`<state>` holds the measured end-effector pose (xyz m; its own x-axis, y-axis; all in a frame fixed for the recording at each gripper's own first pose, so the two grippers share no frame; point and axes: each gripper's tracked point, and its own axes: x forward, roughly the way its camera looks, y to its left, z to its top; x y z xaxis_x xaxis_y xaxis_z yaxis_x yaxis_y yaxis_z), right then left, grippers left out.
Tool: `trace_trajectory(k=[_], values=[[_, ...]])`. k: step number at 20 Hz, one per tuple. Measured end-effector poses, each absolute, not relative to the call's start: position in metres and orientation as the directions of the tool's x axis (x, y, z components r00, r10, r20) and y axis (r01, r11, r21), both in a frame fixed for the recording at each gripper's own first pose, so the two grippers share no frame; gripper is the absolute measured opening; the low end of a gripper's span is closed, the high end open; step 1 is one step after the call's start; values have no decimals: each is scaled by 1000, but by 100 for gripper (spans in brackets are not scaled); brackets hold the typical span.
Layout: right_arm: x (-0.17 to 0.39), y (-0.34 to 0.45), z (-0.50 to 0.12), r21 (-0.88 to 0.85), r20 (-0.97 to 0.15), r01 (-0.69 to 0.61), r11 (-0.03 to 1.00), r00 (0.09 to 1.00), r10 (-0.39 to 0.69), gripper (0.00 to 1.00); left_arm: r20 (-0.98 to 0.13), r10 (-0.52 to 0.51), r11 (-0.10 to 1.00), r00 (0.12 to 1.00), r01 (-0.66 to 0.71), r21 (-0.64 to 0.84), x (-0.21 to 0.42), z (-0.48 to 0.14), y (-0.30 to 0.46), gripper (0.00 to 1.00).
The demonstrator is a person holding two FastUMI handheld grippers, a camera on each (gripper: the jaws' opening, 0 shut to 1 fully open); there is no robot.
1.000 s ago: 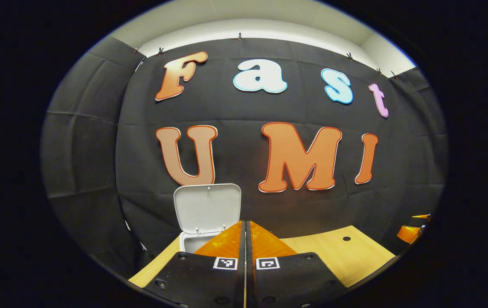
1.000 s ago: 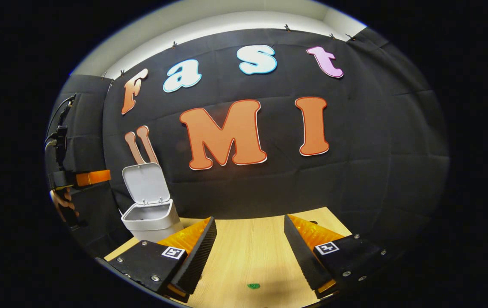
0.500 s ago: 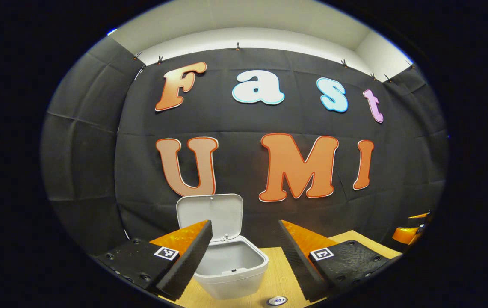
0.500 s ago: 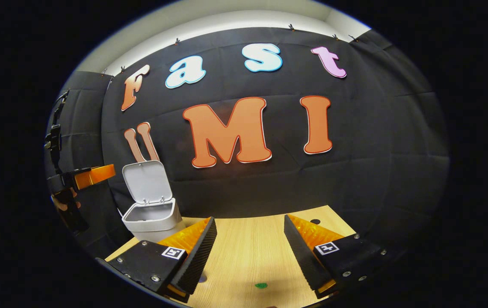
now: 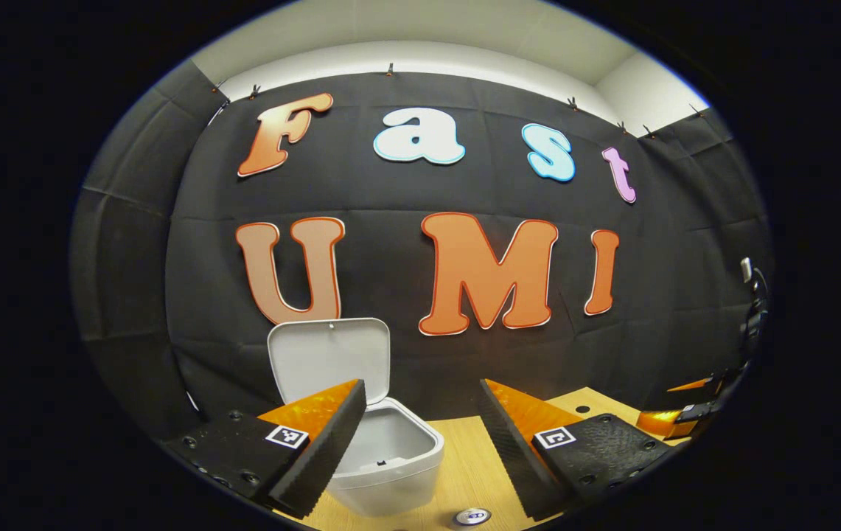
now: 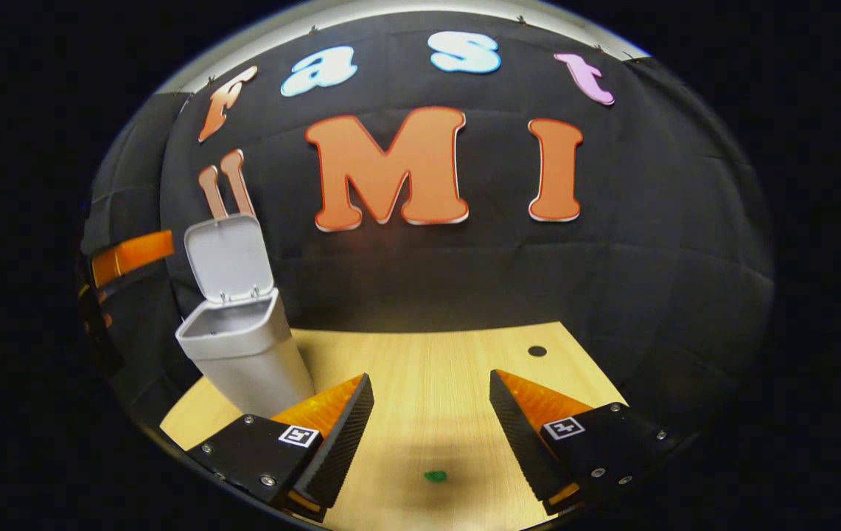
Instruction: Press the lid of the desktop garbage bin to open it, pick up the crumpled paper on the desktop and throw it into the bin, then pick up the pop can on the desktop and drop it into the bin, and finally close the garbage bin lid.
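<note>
We record a light wood-grain bench (image 6: 435,369) running up to the black cloth wall at the rear. A grey garbage bin (image 6: 247,361) stands directly on the bench near its left rear corner in the right gripper view, its lid (image 6: 227,254) upright and hinged open. We note a small round dark hole (image 6: 536,351) in the bench surface toward the right rear, well apart from the bin. A small green speck (image 6: 435,476) lies on the wood in the foreground; we cannot tell what it is. In the left gripper view, a small round disc-like item (image 5: 472,516) lies on the bench (image 5: 464,464) just beside the bin's (image 5: 387,472) base; its nature is unclear.
</note>
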<state>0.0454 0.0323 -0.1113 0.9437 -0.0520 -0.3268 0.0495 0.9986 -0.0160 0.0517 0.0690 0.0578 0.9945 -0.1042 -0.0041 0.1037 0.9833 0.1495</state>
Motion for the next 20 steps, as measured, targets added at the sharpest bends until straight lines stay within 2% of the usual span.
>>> trace_trajectory(k=[6, 12, 16, 20], values=[[54, 25, -220, -73, -550, 42, 996, 832, -75, 95, -28, -141, 977, 990, 144, 154, 61, 45, 73, 96], [49, 26, -326, -73, -742, 25, 997, 667, -71, 95, -59, -144, 980, 988, 151, 131, 71, 30, 87, 95], [41, 31, -370, -73, -818, 22, 997, 570, -73, 96, -90, -114, 983, 989, 125, 136, 78, 18, 101, 95], [51, 39, -377, -71, -836, 9, 997, 545, -65, 96, -118, -94, 985, 989, 109, 130, 82, 7, 111, 95]])
